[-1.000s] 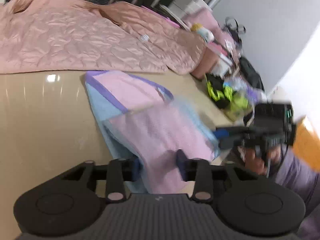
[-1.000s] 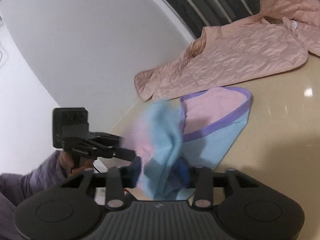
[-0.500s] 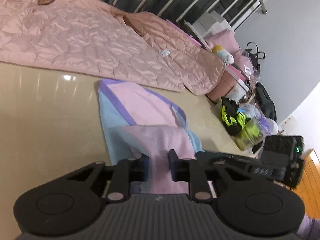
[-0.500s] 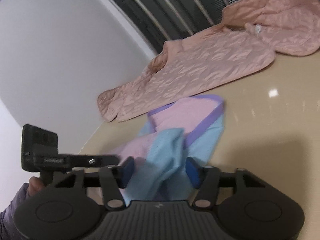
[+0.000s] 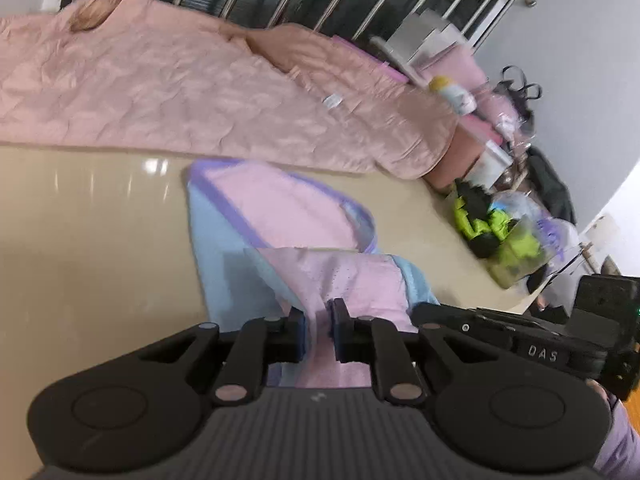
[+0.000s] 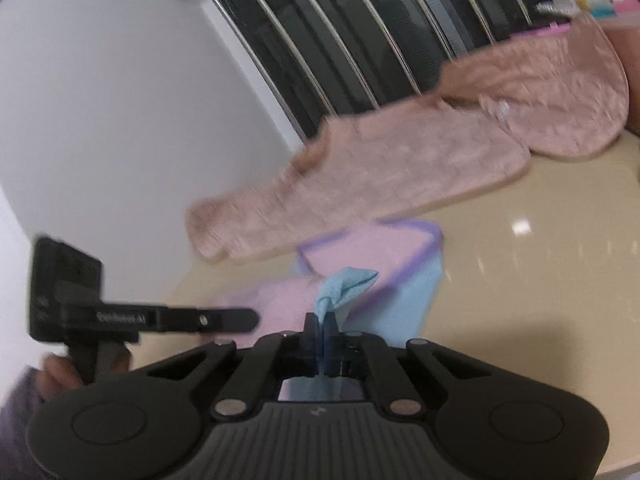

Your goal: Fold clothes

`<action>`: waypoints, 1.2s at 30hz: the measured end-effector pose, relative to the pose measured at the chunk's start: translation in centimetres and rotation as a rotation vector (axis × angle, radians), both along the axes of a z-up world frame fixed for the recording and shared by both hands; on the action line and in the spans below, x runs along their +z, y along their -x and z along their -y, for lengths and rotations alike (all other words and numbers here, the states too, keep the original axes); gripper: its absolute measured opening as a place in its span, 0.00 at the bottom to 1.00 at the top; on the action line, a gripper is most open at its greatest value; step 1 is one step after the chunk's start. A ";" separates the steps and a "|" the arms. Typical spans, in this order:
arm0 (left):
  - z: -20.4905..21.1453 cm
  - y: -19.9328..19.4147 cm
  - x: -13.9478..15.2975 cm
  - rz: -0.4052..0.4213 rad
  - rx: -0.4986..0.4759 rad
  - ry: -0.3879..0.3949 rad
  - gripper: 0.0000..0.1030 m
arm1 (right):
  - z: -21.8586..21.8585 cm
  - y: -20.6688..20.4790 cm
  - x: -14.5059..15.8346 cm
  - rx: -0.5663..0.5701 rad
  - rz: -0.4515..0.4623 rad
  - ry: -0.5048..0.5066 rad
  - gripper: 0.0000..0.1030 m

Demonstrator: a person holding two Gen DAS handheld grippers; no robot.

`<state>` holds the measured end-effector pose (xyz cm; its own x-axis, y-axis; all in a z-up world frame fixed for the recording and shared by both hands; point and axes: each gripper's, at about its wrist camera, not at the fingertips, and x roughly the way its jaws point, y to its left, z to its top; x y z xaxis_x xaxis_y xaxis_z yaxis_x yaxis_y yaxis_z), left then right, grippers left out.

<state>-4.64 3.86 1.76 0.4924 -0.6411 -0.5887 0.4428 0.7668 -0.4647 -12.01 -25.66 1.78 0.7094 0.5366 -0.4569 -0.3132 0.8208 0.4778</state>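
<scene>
A small pink and light-blue garment (image 5: 280, 216) with purple trim lies on the glossy beige table (image 5: 88, 240), its near part folded over itself. In the left wrist view my left gripper (image 5: 318, 320) has its jaws narrowed onto a bunched pink fold at the near edge. The right gripper (image 5: 430, 316) reaches in from the right beside it. In the right wrist view my right gripper (image 6: 320, 326) is shut on a blue corner of the garment (image 6: 346, 284), which sticks up above the fingers. The left gripper (image 6: 248, 318) reaches in from the left.
A large pink quilted jacket (image 5: 192, 92) is spread across the far side of the table, in front of a metal railing (image 6: 360, 40). Past the table's right end sit neon green clothes (image 5: 500, 236), bags and boxes. A white wall (image 6: 100, 100) stands to the left.
Both pairs of jaws have closed from wide open onto the garment's near edge. The lifted near half has come down forward over the far half.
</scene>
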 end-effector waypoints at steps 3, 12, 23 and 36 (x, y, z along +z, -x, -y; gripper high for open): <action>-0.1 0.0 -0.4 0.005 0.020 -0.016 0.31 | -0.5 0.2 -0.7 -0.017 -0.016 0.034 0.01; -1.0 -0.7 0.5 0.029 0.081 -0.023 0.33 | 0.2 0.9 0.2 -0.103 0.047 0.066 0.09; -0.7 -4.7 3.4 0.092 0.194 -0.148 0.46 | -2.5 -2.3 0.5 -0.034 0.000 0.215 0.11; 2.1 -10.8 0.5 0.019 0.204 -0.310 0.09 | 1.7 -13.6 2.1 -0.124 -0.118 0.280 0.30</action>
<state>6.19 1.77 2.25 0.6041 -0.3215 -0.7292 0.2726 0.9432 -0.1901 1.57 -27.38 3.86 0.6947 0.2917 -0.6575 -0.1585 0.9537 0.2556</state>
